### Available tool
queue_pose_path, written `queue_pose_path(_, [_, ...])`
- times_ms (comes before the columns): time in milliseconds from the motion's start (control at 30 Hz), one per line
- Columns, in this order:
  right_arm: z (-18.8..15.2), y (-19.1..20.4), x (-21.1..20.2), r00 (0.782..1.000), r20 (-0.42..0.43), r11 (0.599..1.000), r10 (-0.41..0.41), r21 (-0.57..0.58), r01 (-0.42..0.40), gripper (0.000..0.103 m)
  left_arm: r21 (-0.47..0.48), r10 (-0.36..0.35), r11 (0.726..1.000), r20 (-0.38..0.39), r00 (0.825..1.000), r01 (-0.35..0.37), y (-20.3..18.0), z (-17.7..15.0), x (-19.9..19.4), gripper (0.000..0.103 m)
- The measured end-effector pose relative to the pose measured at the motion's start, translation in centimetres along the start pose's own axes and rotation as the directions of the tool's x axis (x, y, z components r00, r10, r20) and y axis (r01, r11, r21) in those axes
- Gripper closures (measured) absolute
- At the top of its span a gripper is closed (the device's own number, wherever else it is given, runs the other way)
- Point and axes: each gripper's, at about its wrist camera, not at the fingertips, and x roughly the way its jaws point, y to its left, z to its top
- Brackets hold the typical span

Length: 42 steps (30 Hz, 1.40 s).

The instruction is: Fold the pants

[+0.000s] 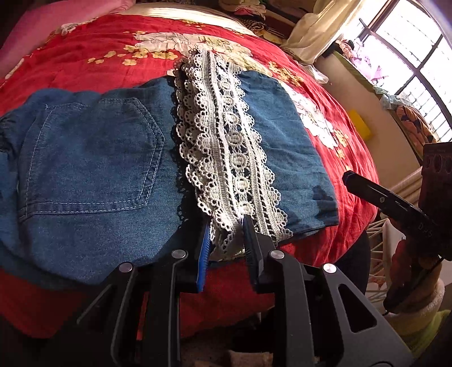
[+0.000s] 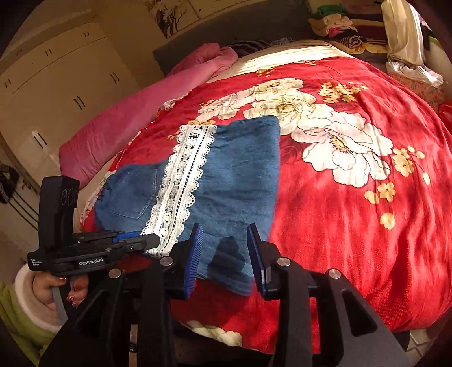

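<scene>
Blue denim pants (image 1: 93, 169) lie folded on a red floral bedspread, a back pocket at the left and a white lace hem band (image 1: 226, 146) laid across the middle. My left gripper (image 1: 226, 228) is open, its fingers on either side of the near end of the lace. In the right wrist view the pants (image 2: 240, 180) and lace (image 2: 183, 180) lie ahead. My right gripper (image 2: 226, 248) is open, its fingers astride the near right corner of the denim. The left gripper (image 2: 152, 240) shows at the lace's near end.
The red floral bedspread (image 2: 353, 197) covers the bed, with bare room to the right of the pants. A pink quilt (image 2: 141, 113) lies along the far left. Piled clothes (image 2: 353, 25) sit at the head. A window (image 1: 409, 50) and wall stand at the right.
</scene>
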Motion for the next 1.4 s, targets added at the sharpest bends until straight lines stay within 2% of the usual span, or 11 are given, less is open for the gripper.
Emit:
queue_pose_path(200, [1.1, 1.3, 3.3, 0.998, -0.054, 0.999, 0.035, -0.011, -0.036, 0.071, -0.003, -0.014, 1.000, 0.003, 1.000, 0.014, 0.2, 0.0, -0.1, 0.087])
queue_pose_path(367, [0.2, 0.6, 6.4, 0.987, -0.154, 0.999, 0.034, 0.038, -0.028, 0.070, -0.010, -0.025, 1.000, 0.005, 1.000, 0.025, 0.5, 0.1, -0.2, 0.084])
queue_pose_path(467, [-0.1, 0.3, 6.5, 0.988, -0.143, 0.997, 0.051, 0.069, -0.041, 0.069, -0.009, -0.027, 1.000, 0.007, 1.000, 0.028, 0.5, 0.1, -0.3, 0.083])
queue_pose_path(533, [0.0, 0.4, 5.7, 0.990, -0.125, 0.995, 0.070, 0.083, -0.060, 0.062, -0.009, -0.032, 0.999, 0.011, 0.999, 0.032, 0.4, 0.2, -0.5, 0.083])
queue_pose_path(633, [0.1, 0.7, 4.0, 0.992, -0.084, 0.991, 0.094, 0.105, -0.085, 0.046, -0.005, -0.036, 0.999, 0.021, 0.999, 0.036, 0.5, 0.3, -1.2, 0.083])
queue_pose_path(767, [0.3, 1.2, 2.4, 0.994, -0.046, 0.990, 0.095, 0.105, -0.090, 0.043, -0.008, -0.019, 1.000, 0.046, 0.999, 0.019, 0.9, 0.4, -2.5, 0.074])
queue_pose_path(933, [1.1, 2.5, 1.3, 0.996, -0.022, 0.993, 0.087, 0.077, -0.085, 0.035, -0.026, 0.000, 1.000, 0.092, 0.996, 0.003, 1.5, 0.6, -4.5, 0.072])
queue_pose_path(1067, [2.1, 4.2, 0.5, 0.996, -0.003, 0.995, 0.086, 0.043, -0.085, 0.031, -0.024, 0.042, 0.999, 0.135, 0.990, -0.039, 1.8, 0.7, -6.4, 0.058])
queue_pose_path(1167, [2.6, 4.9, 0.2, 0.996, 0.000, 0.996, 0.086, 0.028, -0.086, 0.027, -0.034, 0.077, 0.997, 0.161, 0.984, -0.073, 2.1, 0.6, -7.6, 0.052])
queue_pose_path(1267, [3.2, 6.1, -0.1, 0.996, 0.009, 0.996, 0.090, 0.001, -0.090, 0.024, -0.040, 0.095, 0.995, 0.181, 0.979, -0.089, 2.5, 0.4, -8.7, 0.038])
queue_pose_path(1400, [4.1, 7.8, -0.2, 0.995, 0.024, 0.995, 0.098, -0.039, -0.097, 0.021, -0.054, 0.112, 0.993, 0.195, 0.974, -0.103, 3.5, -0.3, -9.9, 0.030])
